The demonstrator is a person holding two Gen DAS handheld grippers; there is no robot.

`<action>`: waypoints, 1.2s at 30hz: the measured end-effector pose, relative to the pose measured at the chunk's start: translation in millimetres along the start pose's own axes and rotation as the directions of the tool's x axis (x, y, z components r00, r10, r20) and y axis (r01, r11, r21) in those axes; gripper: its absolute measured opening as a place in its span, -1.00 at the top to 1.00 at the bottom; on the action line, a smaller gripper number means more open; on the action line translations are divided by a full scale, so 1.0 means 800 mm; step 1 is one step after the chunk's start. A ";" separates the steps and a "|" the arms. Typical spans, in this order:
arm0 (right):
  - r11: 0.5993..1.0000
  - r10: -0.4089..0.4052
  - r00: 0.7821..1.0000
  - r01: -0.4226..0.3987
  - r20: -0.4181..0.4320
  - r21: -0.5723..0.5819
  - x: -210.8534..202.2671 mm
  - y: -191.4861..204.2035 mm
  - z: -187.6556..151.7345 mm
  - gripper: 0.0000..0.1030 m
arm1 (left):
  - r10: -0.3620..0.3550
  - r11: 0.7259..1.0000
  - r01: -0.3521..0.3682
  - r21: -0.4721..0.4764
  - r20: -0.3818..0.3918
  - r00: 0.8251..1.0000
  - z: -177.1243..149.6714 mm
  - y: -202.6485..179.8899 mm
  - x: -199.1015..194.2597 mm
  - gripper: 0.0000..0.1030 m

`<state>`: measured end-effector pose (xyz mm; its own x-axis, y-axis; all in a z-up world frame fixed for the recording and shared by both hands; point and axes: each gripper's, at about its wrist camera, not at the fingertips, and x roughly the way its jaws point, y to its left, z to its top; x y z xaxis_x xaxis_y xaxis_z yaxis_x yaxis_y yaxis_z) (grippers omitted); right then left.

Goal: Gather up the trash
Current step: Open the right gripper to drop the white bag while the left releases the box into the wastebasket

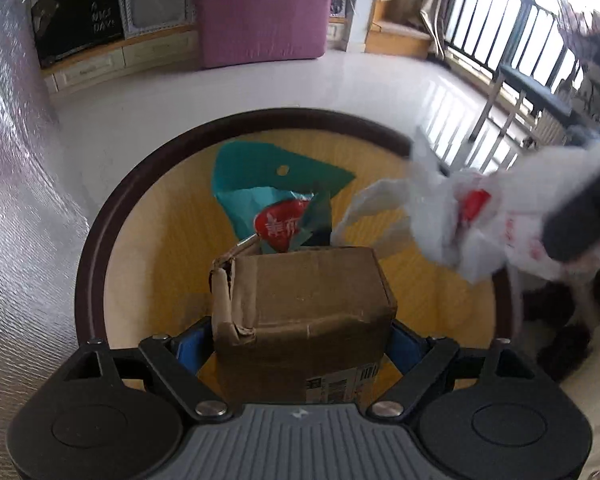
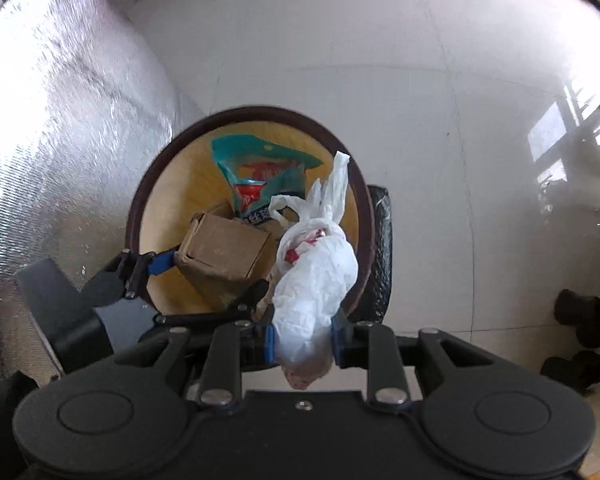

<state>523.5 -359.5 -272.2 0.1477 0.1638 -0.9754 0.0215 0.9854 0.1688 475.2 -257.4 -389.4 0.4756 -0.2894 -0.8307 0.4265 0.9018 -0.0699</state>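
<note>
On your far left, a silvery foil-like sheet [image 2: 60, 120] runs beside the round bin [image 2: 148, 216], whose dark rim and yellowish inside sit on the pale floor [image 2: 420, 120]. Your left gripper [image 1: 302, 336] has its blue pads pressed on both sides of a battered cardboard box [image 1: 304, 296], fingers spread wide around it, and the box hangs over the bin's mouth; whether it touches the bottom you cannot tell from here. Just past the box, already inside the bin, lies a teal snack wrapper [image 1: 260, 184] with a red label, so at least one piece of trash looks collected. Moving right, your right gripper [image 2: 304, 340] has its fingers drawn narrow, pinching a crumpled white plastic bag [image 2: 320, 272] with red print; the bag's twisted handles point out over the bin's right rim. Beyond that rim, a dark bag-like thing [image 2: 380, 248] rests against the bin's outer wall, and further right a few dark objects [image 2: 580, 320] sit on the floor, too unclear to name. As a judgement, you are well along: both carried pieces are at the bin, and what remains is letting go of the box and the bag so they fall inside. Watch that the bag clears the rim rather than draping over it.
</note>
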 end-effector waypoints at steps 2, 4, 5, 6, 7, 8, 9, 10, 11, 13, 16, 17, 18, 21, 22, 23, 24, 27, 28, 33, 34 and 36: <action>1.000 -0.005 0.999 0.005 -0.039 -0.016 0.014 0.001 0.009 0.46 | 0.004 1.000 -0.004 0.027 0.005 1.000 -0.005 -0.003 0.000 -0.71; 0.997 -0.033 0.998 0.029 -0.050 -0.068 0.026 0.006 0.023 0.36 | -0.002 1.000 0.002 0.018 0.008 1.000 -0.006 -0.002 -0.002 -0.75; 0.994 -0.058 0.998 0.055 -0.030 -0.093 0.028 0.011 0.029 0.31 | -0.009 1.000 0.009 0.004 0.006 1.000 -0.006 0.000 -0.004 -0.75; 0.989 -0.089 0.996 0.087 -0.007 -0.117 0.029 0.016 0.034 0.16 | -0.015 1.000 0.015 -0.014 0.003 1.000 -0.005 0.004 -0.007 -0.76; 0.983 -0.124 0.992 0.124 0.015 -0.138 0.030 0.021 0.038 0.05 | -0.020 0.999 0.020 -0.034 0.002 1.000 -0.005 0.007 -0.009 -0.81; 0.979 -0.137 0.990 0.141 0.033 -0.148 0.029 0.024 0.040 0.02 | -0.025 0.998 0.025 -0.055 0.003 1.000 -0.004 0.011 -0.012 -0.83; 0.978 -0.135 0.990 0.140 0.041 -0.154 0.027 0.025 0.043 0.02 | -0.026 0.997 0.026 -0.071 0.007 1.000 -0.003 0.013 -0.015 -0.85; 0.979 -0.127 0.991 0.132 0.041 -0.156 0.026 0.025 0.043 0.02 | -0.026 0.996 0.027 -0.085 0.011 1.000 -0.002 0.016 -0.018 -0.86; 0.980 -0.122 0.992 0.127 0.041 -0.152 0.025 0.024 0.043 0.02 | -0.028 0.995 0.029 -0.099 0.014 1.000 -0.002 0.018 -0.021 -0.87; 0.981 -0.121 0.992 0.125 0.038 -0.147 0.026 0.020 0.042 0.02 | -0.036 0.991 0.038 -0.125 0.016 0.999 -0.002 0.021 -0.026 -0.91; 0.983 -0.122 0.992 0.125 0.030 -0.137 0.023 0.012 0.038 0.02 | -0.049 0.990 0.050 -0.133 0.017 0.999 0.003 0.020 -0.033 -0.92; 0.984 -0.121 0.992 0.123 0.029 -0.130 0.022 0.010 0.037 0.02 | -0.051 0.990 0.053 -0.130 0.017 0.999 0.003 0.020 -0.036 -0.92; 0.985 -0.118 0.993 0.120 0.028 -0.125 0.020 0.008 0.036 0.03 | -0.055 0.990 0.057 -0.131 0.018 0.998 0.002 0.020 -0.039 -0.92; 0.987 -0.111 0.993 0.114 0.029 -0.116 0.016 0.002 0.032 0.04 | -0.067 0.987 0.067 -0.145 0.005 0.998 0.002 0.020 -0.048 -0.86; 0.987 -0.106 0.994 0.108 0.030 -0.115 0.013 0.000 0.030 0.04 | -0.071 0.986 0.069 -0.150 -0.003 0.998 0.002 0.019 -0.050 -0.84; 0.988 -0.102 0.994 0.105 0.032 -0.114 0.013 0.003 0.029 0.04 | -0.073 0.986 0.070 -0.153 -0.012 0.997 0.002 0.019 -0.054 -0.83; 0.988 -0.098 0.995 0.101 0.034 -0.113 0.015 0.005 0.029 0.04 | -0.074 0.986 0.070 -0.153 -0.021 0.997 0.002 0.017 -0.057 -0.83; 0.991 -0.081 0.996 0.085 0.044 -0.105 0.007 0.003 0.024 0.03 | -0.070 0.986 0.063 -0.151 -0.038 0.997 0.005 0.015 -0.069 -0.83; 0.992 -0.078 0.996 0.083 0.046 -0.100 0.003 0.002 0.021 0.03 | -0.069 0.987 0.061 -0.150 -0.043 0.997 0.006 0.014 -0.073 -0.84; 0.995 -0.035 0.996 0.043 0.085 -0.089 -0.014 -0.002 0.006 0.00 | -0.058 0.989 0.050 -0.140 -0.056 0.997 0.010 0.010 -0.099 -0.85; 0.996 -0.032 0.995 0.040 0.093 -0.085 -0.017 -0.002 0.002 -0.01 | -0.055 0.988 0.046 -0.144 -0.055 0.997 0.011 0.011 -0.107 -0.85; 0.997 -0.028 0.994 0.036 0.108 -0.072 -0.026 -0.003 -0.004 -0.03 | -0.046 0.987 0.037 -0.158 -0.053 0.998 0.015 0.013 -0.121 -0.85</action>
<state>517.0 -365.4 -253.0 0.2531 0.1304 -0.9586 -0.0447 0.9914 0.1230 442.8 -224.0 -303.0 0.4138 -0.3132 -0.8548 0.3172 0.9297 -0.1871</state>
